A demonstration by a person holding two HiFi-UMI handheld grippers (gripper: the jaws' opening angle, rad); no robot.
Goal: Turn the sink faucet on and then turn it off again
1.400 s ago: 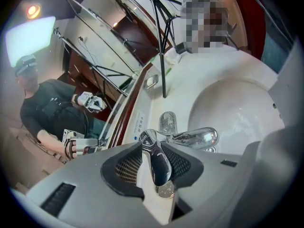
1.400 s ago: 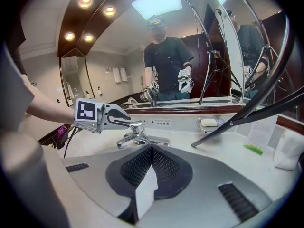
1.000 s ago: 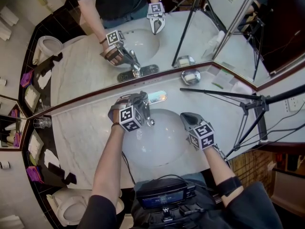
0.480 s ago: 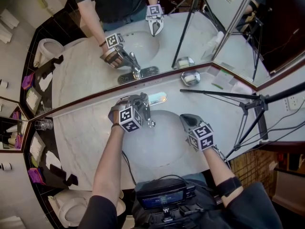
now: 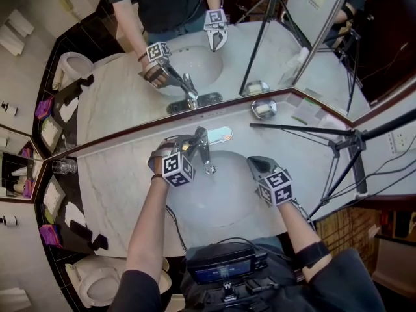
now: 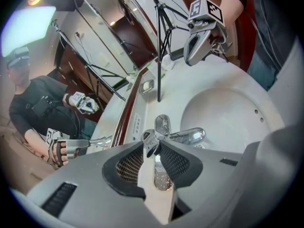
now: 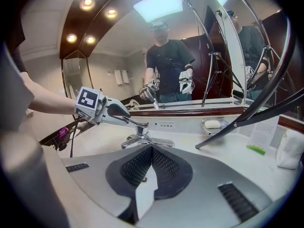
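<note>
One view alone, its own, shows right gripper (image 7: 152, 148) closed and empty.

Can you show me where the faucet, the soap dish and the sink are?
faucet (image 5: 205, 155), head view, on its shiny spout.
soap dish (image 5: 254, 108), head view, on its metal rim.
sink (image 5: 221, 197), head view, on the bare white bowl.

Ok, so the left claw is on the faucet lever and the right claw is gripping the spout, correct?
Not quite. The right claw is shut on nothing and hangs by the rim of the basin, clear of the spout, as the right gripper view shows. The left claw, its jaws having just closed further, is on the faucet lever.
</note>
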